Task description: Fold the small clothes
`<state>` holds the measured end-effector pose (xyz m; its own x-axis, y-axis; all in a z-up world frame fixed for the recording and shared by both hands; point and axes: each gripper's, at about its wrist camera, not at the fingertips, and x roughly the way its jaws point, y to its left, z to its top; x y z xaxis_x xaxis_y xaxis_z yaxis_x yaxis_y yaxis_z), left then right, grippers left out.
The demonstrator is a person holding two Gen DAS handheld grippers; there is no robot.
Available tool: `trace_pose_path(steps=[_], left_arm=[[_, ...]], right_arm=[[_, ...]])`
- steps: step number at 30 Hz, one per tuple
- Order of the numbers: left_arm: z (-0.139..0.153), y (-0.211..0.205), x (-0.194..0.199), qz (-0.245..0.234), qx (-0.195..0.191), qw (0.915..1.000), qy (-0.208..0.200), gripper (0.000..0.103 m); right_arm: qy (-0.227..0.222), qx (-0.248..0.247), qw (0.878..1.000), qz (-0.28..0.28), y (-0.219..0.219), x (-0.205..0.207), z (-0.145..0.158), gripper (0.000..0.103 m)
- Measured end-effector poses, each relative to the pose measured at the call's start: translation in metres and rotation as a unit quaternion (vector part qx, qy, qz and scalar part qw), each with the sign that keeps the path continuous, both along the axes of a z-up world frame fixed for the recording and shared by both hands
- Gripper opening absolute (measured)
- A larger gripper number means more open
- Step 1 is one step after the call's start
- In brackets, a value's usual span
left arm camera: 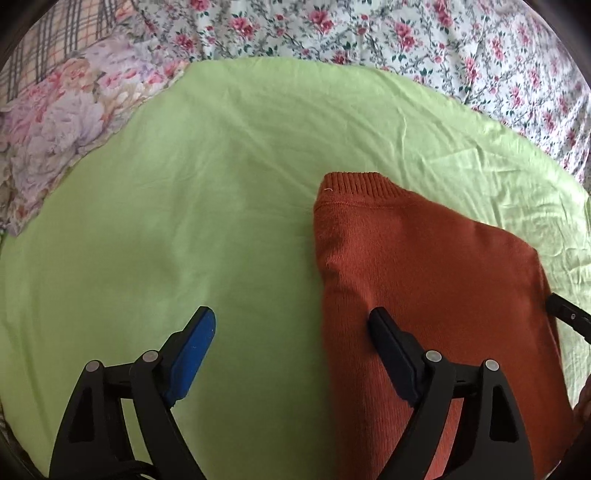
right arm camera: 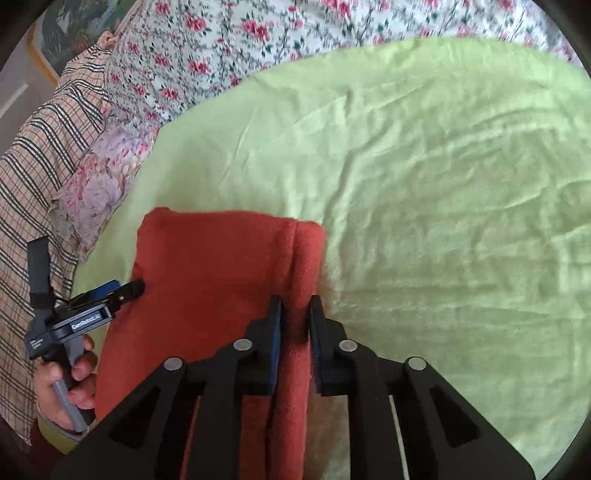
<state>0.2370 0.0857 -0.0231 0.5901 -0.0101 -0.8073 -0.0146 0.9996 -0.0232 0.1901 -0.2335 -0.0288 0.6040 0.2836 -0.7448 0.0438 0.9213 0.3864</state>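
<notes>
A rust-orange sweater [right arm camera: 221, 273] lies partly folded on a lime-green sheet [left arm camera: 184, 184] spread over a bed, its ribbed hem or collar pointing away from the cameras. The right claw [right arm camera: 295, 310] is pinched nearly closed on a raised ridge of knit along the sweater's right edge, a grip that looks meant to lift or carry that side over for a fold. The left claw [left arm camera: 291, 325] stands wide, holding nothing: one blue-padded finger hangs over bare sheet, the other over the sweater's left edge, seemingly poised to take that side. In the right wrist view a hand [right arm camera: 68, 384] grips the left tool's handle. The knit looks soft and thick, finely ribbed, likely to slump where unsupported; the sheet is thin and creased. A rose-print bedcover [left arm camera: 369, 29] and a plaid cloth [right arm camera: 40, 162] border the sheet.
</notes>
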Motion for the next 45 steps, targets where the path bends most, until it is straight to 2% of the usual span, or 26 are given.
trace_pose_path(steps=[3,8,12,14,16,18,21,33,37,39,41,44,45], left_arm=[[0.008,0.002,-0.024,-0.001,-0.004,1.0,-0.009,0.085],[0.014,-0.002,-0.073,-0.019,-0.024,0.9995,-0.012,0.085],[0.016,-0.009,-0.114,-0.044,-0.035,0.9982,-0.021,0.085],[0.008,-0.017,-0.131,-0.054,-0.019,0.9982,-0.015,0.085],[-0.005,-0.022,-0.143,-0.059,0.005,0.9982,-0.012,0.086],[-0.016,-0.023,-0.152,-0.063,-0.001,0.998,-0.003,0.086],[-0.022,-0.024,-0.162,-0.067,0.0,0.9977,0.0,0.087],[-0.018,-0.008,-0.204,-0.054,-0.007,0.9985,0.004,0.086],[-0.01,-0.009,-0.213,-0.053,0.0,0.9986,-0.004,0.087],[-0.007,-0.011,-0.219,-0.057,0.001,0.9984,-0.008,0.087],[-0.004,-0.014,-0.226,-0.06,0.01,0.9981,-0.013,0.088],[-0.002,-0.018,-0.236,-0.069,0.025,0.9971,-0.022,0.088],[-0.002,-0.02,-0.24,-0.074,0.029,0.9966,-0.024,0.088]], right_arm=[[-0.011,0.002,1.0,-0.004,0.003,-0.019,0.014,0.017],[-0.031,0.02,0.999,-0.002,0.014,-0.057,0.031,0.028],[-0.038,0.032,0.999,0.012,0.033,-0.087,0.035,0.028],[-0.034,0.032,0.998,0.041,0.048,-0.103,0.031,0.028],[-0.019,-0.003,0.999,0.049,0.057,-0.112,0.022,0.028],[0.005,-0.05,0.998,0.043,0.06,-0.12,0.003,0.025],[-0.009,-0.042,0.998,0.04,0.054,-0.129,-0.002,0.025],[-0.026,-0.022,0.999,0.018,0.04,-0.17,0.022,0.03],[-0.029,-0.021,0.999,0.019,0.033,-0.189,0.024,0.04],[-0.031,-0.022,0.999,0.02,0.031,-0.196,0.026,0.05],[-0.033,-0.028,0.999,0.022,0.031,-0.205,0.028,0.065],[-0.034,-0.035,0.998,0.026,0.034,-0.215,0.028,0.079],[-0.032,-0.043,0.998,0.03,0.037,-0.22,0.028,0.081]])
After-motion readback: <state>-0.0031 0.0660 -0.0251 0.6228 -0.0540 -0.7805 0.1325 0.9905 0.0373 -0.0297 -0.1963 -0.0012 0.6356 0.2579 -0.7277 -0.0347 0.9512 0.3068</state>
